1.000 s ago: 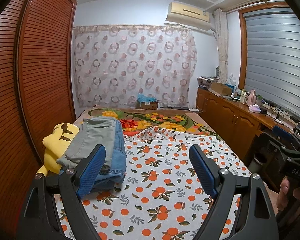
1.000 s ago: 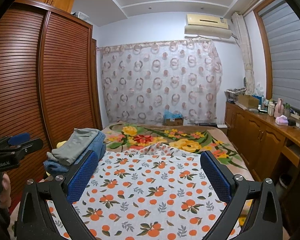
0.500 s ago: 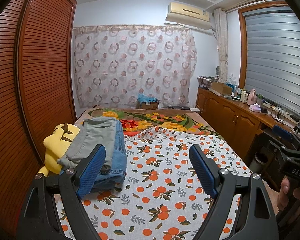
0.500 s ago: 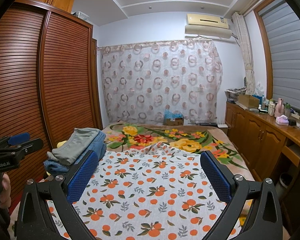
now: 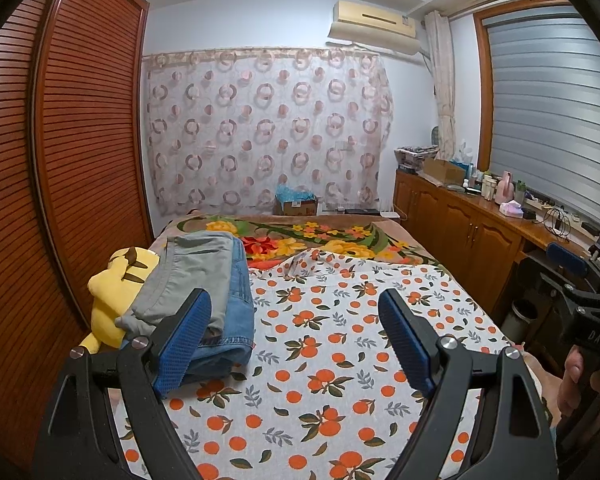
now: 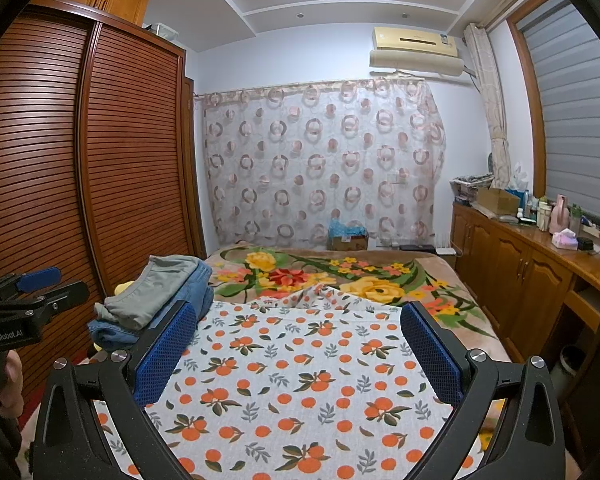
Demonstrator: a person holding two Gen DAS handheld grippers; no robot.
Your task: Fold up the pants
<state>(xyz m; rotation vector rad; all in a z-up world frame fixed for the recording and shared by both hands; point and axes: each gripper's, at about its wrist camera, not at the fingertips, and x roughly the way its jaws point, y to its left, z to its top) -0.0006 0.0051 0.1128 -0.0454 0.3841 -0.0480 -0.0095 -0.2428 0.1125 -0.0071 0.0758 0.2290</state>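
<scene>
On the bed [image 5: 340,360], at its left edge beside the wooden wardrobe [image 5: 80,160], lie the folded pants [image 5: 204,280]: a grey pair stacked on blue jeans [image 5: 236,308], against a yellow plush toy [image 5: 112,304]. The left tool [image 5: 296,316] hovers over the orange-print sheet, just right of the stack, its jaws wide and empty. The right tool [image 6: 300,328] stands further right, equally spread and empty, pointing level.

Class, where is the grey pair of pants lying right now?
In both views, left side of the bed: grey pants folded atop jeans, beside the yellow plush toy.
</scene>
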